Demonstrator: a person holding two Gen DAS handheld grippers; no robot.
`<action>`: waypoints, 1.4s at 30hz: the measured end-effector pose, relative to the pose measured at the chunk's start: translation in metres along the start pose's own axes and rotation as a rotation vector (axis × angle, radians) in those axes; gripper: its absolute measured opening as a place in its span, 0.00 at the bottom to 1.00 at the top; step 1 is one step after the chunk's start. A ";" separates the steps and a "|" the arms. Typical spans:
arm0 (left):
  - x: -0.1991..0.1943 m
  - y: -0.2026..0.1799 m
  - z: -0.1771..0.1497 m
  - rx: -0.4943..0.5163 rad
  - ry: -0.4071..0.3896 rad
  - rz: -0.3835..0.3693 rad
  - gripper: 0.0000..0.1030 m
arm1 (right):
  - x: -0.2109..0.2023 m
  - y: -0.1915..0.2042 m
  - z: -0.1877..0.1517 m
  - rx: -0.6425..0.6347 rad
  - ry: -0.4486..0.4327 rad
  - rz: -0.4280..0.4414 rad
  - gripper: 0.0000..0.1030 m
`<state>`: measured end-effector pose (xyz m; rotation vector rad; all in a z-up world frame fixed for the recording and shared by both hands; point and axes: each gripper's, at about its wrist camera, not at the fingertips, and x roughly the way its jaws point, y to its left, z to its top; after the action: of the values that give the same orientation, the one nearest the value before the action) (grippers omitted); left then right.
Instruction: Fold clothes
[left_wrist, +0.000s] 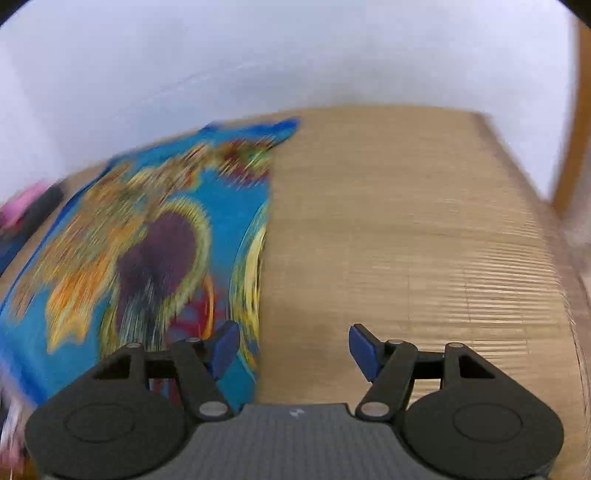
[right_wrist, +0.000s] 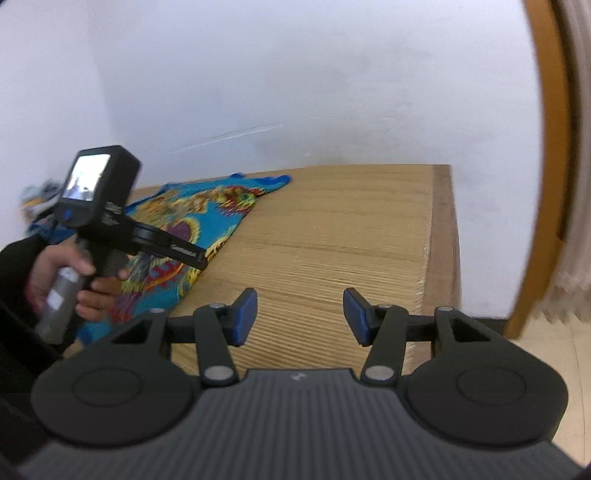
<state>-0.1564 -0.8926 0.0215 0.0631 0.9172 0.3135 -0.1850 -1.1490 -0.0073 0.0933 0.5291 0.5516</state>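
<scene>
A bright blue garment (left_wrist: 147, 236) with yellow, orange and purple patterns lies flat on a woven straw mat (left_wrist: 406, 229), filling the left part of the left wrist view. My left gripper (left_wrist: 293, 349) hovers over the garment's right edge, jaws open, nothing between its blue pads. The right wrist view shows the same garment (right_wrist: 207, 206) at the left of the mat (right_wrist: 332, 236). My right gripper (right_wrist: 300, 317) is open above bare mat, empty. The left gripper's body (right_wrist: 110, 221), held by a hand (right_wrist: 74, 280), hangs over the cloth.
A white wall (right_wrist: 295, 92) backs the mat. A wooden door frame (right_wrist: 546, 166) and a curtain (right_wrist: 576, 258) stand at the right. A pink and dark bundle (left_wrist: 29, 210) lies at the far left, and more cloth (right_wrist: 37, 199) is bunched in the corner.
</scene>
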 end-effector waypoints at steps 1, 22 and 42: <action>-0.004 -0.012 -0.003 -0.040 0.025 0.028 0.65 | -0.006 -0.017 0.003 -0.006 0.025 0.019 0.53; -0.009 -0.098 0.008 -0.481 0.069 0.276 0.66 | 0.130 -0.164 0.103 -0.383 0.251 0.465 0.53; 0.077 -0.142 0.172 -0.652 0.056 0.481 0.66 | 0.351 -0.205 0.204 -0.664 0.270 0.721 0.53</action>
<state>0.0569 -0.9915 0.0409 -0.3323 0.8102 1.0517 0.2678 -1.1288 -0.0364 -0.4473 0.5435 1.4336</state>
